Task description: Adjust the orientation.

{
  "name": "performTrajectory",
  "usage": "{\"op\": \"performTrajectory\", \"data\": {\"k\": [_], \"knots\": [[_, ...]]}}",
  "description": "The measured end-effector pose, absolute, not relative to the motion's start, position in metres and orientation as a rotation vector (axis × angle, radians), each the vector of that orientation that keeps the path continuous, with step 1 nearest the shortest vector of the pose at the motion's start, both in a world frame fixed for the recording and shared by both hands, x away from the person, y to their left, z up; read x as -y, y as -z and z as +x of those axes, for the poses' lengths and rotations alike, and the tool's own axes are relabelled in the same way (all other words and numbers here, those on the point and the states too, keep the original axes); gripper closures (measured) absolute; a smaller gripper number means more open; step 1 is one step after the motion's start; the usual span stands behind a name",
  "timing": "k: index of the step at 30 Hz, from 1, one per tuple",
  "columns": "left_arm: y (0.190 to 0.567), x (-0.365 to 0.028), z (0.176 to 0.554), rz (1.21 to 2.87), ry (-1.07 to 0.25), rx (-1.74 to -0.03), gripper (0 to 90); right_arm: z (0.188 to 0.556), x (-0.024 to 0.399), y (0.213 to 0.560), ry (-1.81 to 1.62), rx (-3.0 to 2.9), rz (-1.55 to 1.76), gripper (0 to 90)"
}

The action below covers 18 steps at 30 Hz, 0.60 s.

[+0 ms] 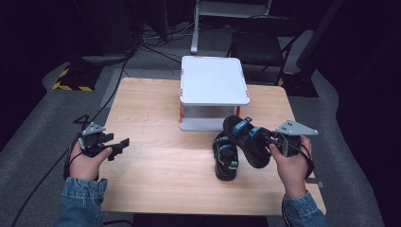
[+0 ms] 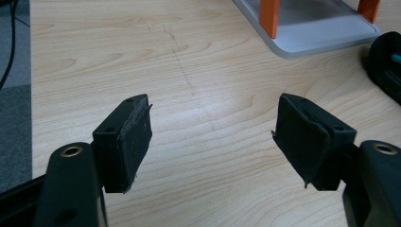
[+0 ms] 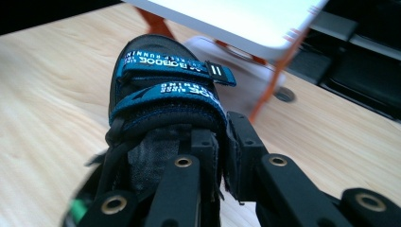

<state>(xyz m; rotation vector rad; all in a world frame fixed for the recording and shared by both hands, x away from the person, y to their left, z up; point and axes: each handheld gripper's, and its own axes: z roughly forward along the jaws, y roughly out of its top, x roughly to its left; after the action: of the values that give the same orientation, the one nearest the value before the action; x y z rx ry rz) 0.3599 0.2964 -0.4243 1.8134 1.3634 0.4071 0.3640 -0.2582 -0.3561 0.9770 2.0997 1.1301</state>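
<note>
The right tool is held above the bench, tilted toward the white rack, its jaws clamped on the heel strap of one sandal, which is lifted clear. The left tool is kept low at the bench's left side, jaws spread wide with nothing between. Two sandals are counted; the second sandal lies on the bench just below the raised one.
</note>
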Motion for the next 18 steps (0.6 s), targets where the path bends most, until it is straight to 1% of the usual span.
{"op": "performTrajectory", "data": {"k": [5,7,9,14,15,18], "knots": [[0.426,-0.295,0.361,1.824,-0.403,-1.357,28.4,0.371,0.271,0.364,-1.066,-2.042,1.079,82.8],[0.426,-0.296,0.362,1.817,-0.405,-1.359,28.4,0.379,0.276,0.377,-0.995,-2.035,1.148,82.7],[0.426,-0.296,0.362,1.821,-0.406,-1.356,28.4,0.381,0.277,0.381,-0.976,-2.033,1.163,82.6],[0.427,-0.295,0.362,1.827,-0.406,-1.356,28.4,0.400,0.283,0.415,-0.892,-2.070,1.280,82.5],[0.427,-0.295,0.362,1.827,-0.406,-1.356,28.4,0.400,0.283,0.415,-0.892,-2.070,1.280,82.5],[0.427,-0.294,0.362,1.829,-0.400,-1.357,28.3,0.407,0.284,0.431,-0.850,-2.099,1.327,82.0]]}}
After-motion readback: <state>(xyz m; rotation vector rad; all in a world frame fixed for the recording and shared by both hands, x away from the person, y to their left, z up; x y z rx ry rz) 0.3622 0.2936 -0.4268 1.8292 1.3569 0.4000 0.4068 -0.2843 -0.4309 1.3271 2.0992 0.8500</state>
